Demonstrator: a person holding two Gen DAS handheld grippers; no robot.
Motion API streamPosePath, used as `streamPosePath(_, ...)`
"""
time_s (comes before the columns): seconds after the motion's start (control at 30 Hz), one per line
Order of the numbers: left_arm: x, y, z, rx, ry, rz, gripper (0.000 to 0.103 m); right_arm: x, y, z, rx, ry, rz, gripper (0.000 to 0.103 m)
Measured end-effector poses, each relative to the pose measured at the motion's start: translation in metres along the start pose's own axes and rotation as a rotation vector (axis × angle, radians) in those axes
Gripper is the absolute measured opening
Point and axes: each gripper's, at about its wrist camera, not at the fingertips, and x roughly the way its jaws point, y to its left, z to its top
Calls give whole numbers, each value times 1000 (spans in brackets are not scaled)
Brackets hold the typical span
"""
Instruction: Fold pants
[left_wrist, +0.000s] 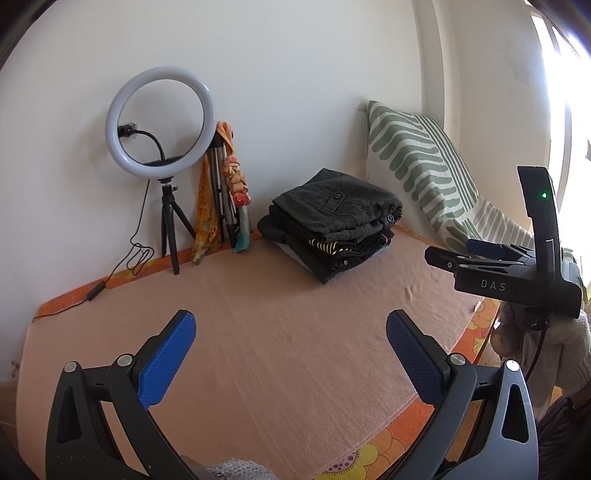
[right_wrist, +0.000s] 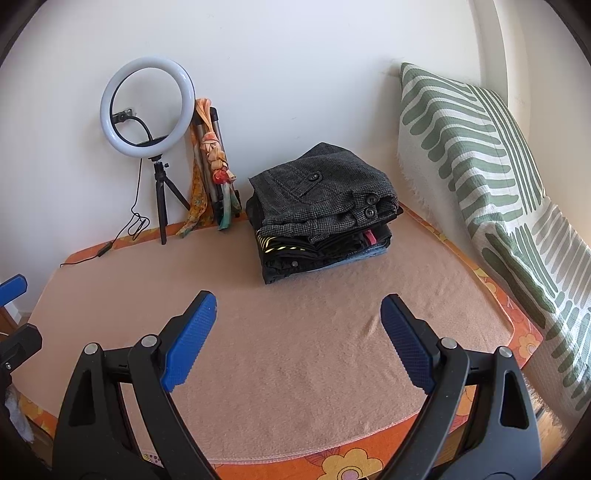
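Note:
A stack of folded pants (left_wrist: 332, 225) lies at the back of a peach blanket (left_wrist: 280, 350), with a grey tweed pair on top; it also shows in the right wrist view (right_wrist: 321, 206). My left gripper (left_wrist: 290, 321) is open and empty above the blanket's front part. My right gripper (right_wrist: 299, 302) is open and empty, a short way in front of the stack. The right gripper also shows at the right edge of the left wrist view (left_wrist: 454, 254), seen from the side. A blue pad of the left gripper (right_wrist: 13, 290) shows at the left edge of the right wrist view.
A ring light on a small tripod (left_wrist: 160, 122) stands at the back left by the wall, its cable trailing over the edge. A folded tripod with colourful scarves (left_wrist: 225, 192) leans beside it. A green-striped pillow (right_wrist: 480, 166) lies along the right side.

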Motion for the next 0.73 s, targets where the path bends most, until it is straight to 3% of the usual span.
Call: streamPosePath(0.73,-2,-1,-3,-15,-6,-3,103,1,2,-1,10,3,8,93)
